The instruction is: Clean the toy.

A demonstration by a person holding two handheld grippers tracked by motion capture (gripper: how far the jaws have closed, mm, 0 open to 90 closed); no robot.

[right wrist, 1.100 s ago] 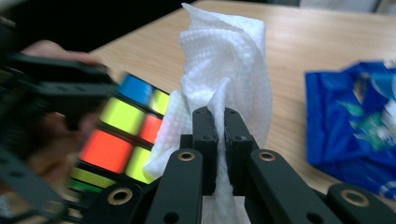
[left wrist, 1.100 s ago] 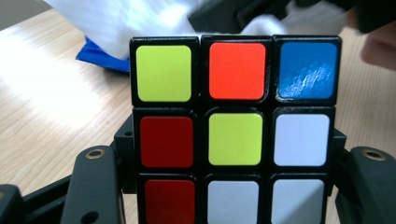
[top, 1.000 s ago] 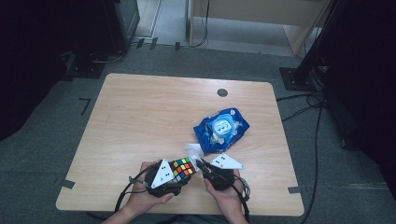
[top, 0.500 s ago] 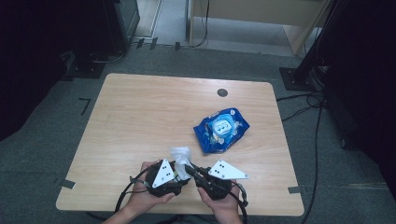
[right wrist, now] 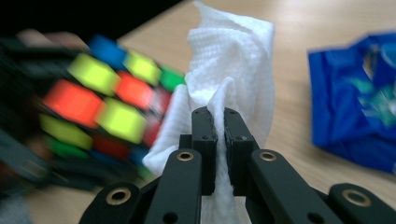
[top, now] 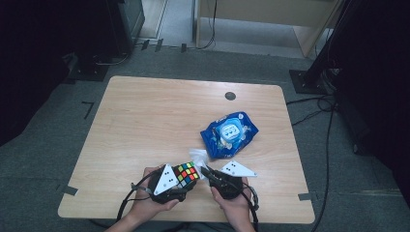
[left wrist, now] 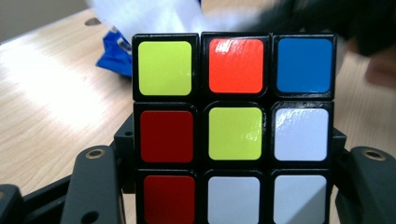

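Near front table edge: puzzle cube (top: 186, 173) clamped in left gripper (top: 170, 186). White wipe (right wrist: 231, 84) pinched between closed jaws of right gripper (right wrist: 220, 126), touching cube's right side. Blue wipe pack (top: 229, 133) behind, apart, on wooden table (top: 145, 121).

High view: tabletop (top: 159, 121) evenly lit, surroundings at 9 and 3 o'clock fall to near black. Left gripper view: sharp cube (left wrist: 233, 130), glare on the stickers at 12 and 3 o'clock, background blurred. Right gripper view: wipe (right wrist: 233, 70) crisp, cube at 9 o'clock smeared, blue pack (right wrist: 359, 102) at 3 o'clock soft.
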